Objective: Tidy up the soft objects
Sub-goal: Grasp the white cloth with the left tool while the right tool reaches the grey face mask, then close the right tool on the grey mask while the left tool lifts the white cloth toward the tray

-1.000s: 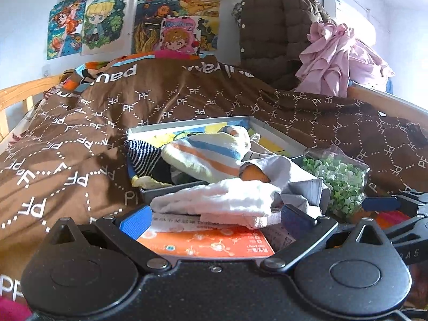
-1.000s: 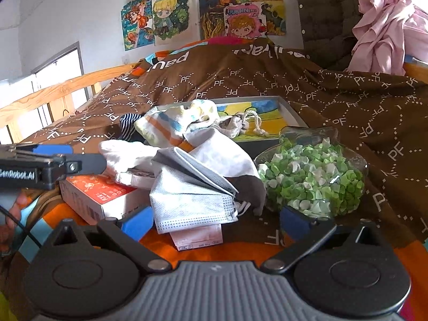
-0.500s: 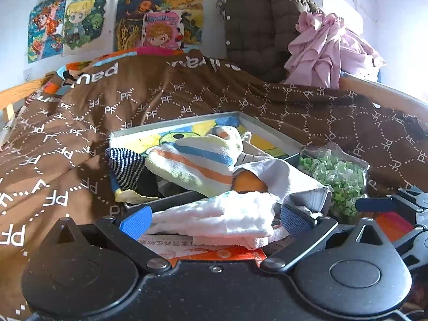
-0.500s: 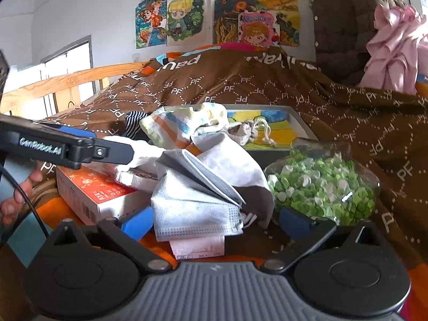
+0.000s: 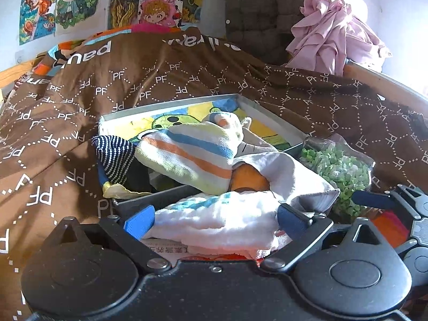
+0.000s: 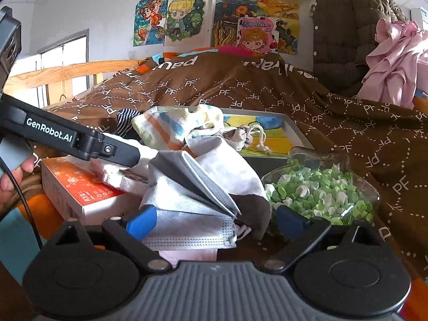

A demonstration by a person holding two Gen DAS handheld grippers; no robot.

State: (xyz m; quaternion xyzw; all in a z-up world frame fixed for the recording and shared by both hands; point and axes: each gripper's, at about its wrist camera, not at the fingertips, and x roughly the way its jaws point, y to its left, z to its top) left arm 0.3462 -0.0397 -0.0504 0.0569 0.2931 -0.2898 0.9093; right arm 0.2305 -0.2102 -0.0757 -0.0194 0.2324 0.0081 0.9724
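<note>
White cloth (image 5: pixel 214 220) between closing left tongs (image 5: pixel 214 218); face masks (image 6: pixel 187 224) between closing right tongs (image 6: pixel 214 220).

Daylight from the window (image 6: pixel 64 61) lit the brown quilt (image 5: pixel 187 80) unevenly, with glare patches, fisheye bending and dark corners

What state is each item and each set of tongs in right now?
Left tongs: closing, white fluffy towel between them, not yet pinched.
Right tongs: closing, pale blue face masks between them.
White fluffy towel: bunched, on orange box.
Pale blue face masks: stacked, top one folded open.
Striped pastel towel: crumpled, over grey tray.
Grey tray: open, partly filled.
Clear jar of green paper stars: lying on its side.
</note>
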